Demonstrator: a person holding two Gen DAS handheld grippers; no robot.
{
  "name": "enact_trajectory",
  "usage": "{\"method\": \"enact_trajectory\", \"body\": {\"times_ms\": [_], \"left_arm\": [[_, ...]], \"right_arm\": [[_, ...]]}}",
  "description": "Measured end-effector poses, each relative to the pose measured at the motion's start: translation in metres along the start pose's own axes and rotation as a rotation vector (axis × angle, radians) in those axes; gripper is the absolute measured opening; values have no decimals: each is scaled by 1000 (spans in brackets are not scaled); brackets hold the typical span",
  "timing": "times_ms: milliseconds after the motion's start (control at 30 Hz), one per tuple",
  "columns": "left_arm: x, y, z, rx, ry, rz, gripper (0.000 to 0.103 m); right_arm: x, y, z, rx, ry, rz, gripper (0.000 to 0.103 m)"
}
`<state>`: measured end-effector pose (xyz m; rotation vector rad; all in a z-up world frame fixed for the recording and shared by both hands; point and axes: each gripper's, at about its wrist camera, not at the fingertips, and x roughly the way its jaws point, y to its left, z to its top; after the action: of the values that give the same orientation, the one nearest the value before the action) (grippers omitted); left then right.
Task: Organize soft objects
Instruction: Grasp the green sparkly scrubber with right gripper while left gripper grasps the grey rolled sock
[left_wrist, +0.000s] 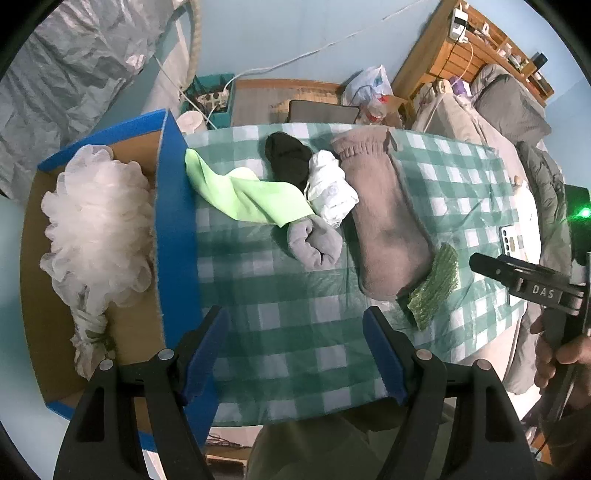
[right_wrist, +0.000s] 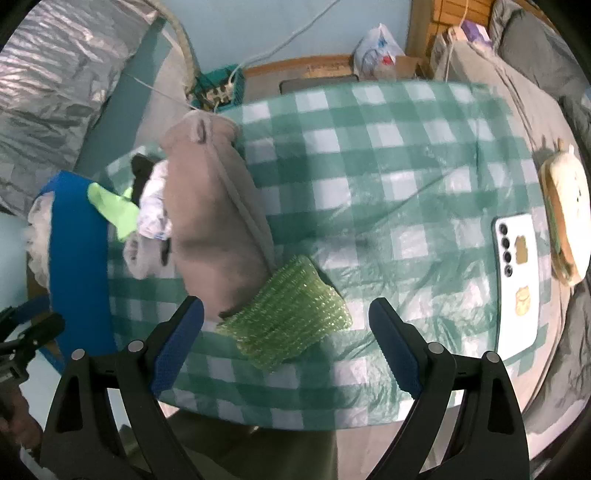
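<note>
A blue-edged cardboard box (left_wrist: 173, 236) stands at the table's left with a white mesh bath pouf (left_wrist: 98, 225) inside. On the green checked cloth lie a lime-green cloth (left_wrist: 251, 199), a black sock (left_wrist: 288, 157), a white crumpled piece (left_wrist: 330, 192), a rolled grey sock (left_wrist: 314, 243), a big taupe sock (left_wrist: 384, 221) (right_wrist: 218, 221) and a green mesh scrubber (left_wrist: 436, 288) (right_wrist: 288, 314). My left gripper (left_wrist: 295, 354) hangs open over bare cloth beside the box. My right gripper (right_wrist: 288, 347) is open above the scrubber, with nothing held.
A white phone (right_wrist: 517, 280) and a small plush toy (right_wrist: 565, 218) lie at the table's right edge. Beyond the table are a teal basket with cables (left_wrist: 214, 99), a plastic bag (left_wrist: 369, 85) and a wooden shelf (left_wrist: 472, 48). Bedding lies to the right.
</note>
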<state>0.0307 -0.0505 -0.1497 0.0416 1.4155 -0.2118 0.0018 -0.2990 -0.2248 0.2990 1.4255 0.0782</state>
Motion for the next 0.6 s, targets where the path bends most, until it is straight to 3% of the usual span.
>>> {"method": "enact_trajectory", "body": {"times_ms": [600], "left_arm": [[48, 0, 10, -37, 61, -44, 77]], "right_arm": [[48, -14, -7, 67, 87, 5, 90]]}}
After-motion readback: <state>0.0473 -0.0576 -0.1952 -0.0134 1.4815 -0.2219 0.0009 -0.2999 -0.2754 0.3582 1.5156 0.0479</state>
